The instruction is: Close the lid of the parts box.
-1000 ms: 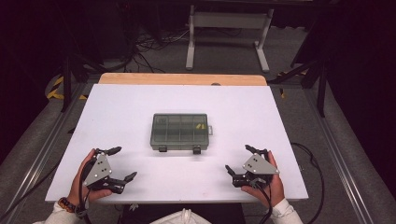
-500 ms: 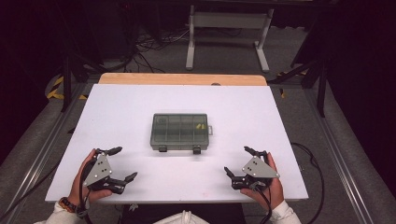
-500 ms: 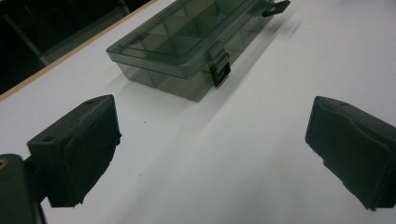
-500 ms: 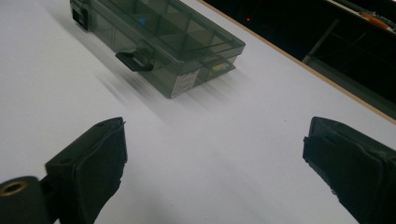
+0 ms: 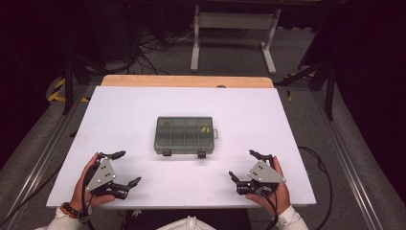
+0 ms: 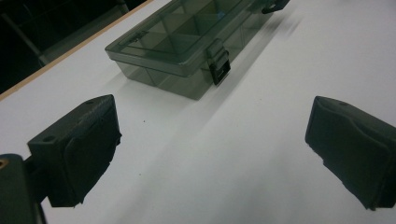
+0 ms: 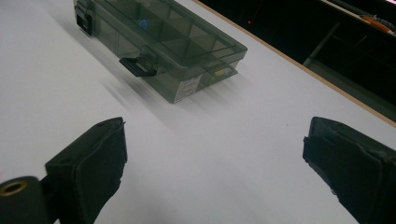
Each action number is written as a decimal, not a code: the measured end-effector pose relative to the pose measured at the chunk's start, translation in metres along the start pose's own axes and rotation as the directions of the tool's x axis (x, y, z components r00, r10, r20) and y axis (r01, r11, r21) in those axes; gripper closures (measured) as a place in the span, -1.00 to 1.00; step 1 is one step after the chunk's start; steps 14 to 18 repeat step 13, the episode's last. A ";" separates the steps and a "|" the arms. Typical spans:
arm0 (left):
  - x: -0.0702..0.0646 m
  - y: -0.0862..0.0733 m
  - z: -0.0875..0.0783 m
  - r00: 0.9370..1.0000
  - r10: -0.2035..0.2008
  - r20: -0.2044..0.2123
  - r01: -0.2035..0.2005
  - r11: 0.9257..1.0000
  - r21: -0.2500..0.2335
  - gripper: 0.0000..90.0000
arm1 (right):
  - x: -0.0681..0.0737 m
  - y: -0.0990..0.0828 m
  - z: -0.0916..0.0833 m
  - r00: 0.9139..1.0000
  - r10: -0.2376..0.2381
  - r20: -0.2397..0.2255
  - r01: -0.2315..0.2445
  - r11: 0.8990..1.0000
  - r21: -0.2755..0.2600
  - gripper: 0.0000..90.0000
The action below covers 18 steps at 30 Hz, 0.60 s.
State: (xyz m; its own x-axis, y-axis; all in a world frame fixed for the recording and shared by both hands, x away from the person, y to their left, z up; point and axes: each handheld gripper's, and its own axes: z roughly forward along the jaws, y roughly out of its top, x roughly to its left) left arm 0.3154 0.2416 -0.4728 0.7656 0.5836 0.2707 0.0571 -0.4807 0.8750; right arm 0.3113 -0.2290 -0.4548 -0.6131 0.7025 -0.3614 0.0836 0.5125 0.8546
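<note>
Nothing's begun: the smoky compartment box sits lid-down in mid-table, both front latches fastened. My left gripper waits near-left of the box, my right gripper near-right, jaws spread wide, holding nothing. Unlatching and opening all lie ahead, I reckon.

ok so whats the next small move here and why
Probably bring both claws forward to the organizer box. Its lid looks shut with two front latches, and the left claw and right claw sit open near the table edge, apart from it.
</note>
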 end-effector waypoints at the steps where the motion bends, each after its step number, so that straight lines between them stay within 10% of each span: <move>1: 0.000 0.000 0.000 1.000 0.001 -0.001 -0.001 1.000 0.003 -0.91 | 0.000 0.000 0.000 1.000 0.000 0.000 0.000 1.000 0.000 -0.85; 18: 0.002 0.002 0.003 1.000 -0.006 0.004 0.006 1.000 0.004 -0.90 | -0.003 -0.001 0.002 0.999 0.021 -0.025 -0.021 1.000 0.004 -0.85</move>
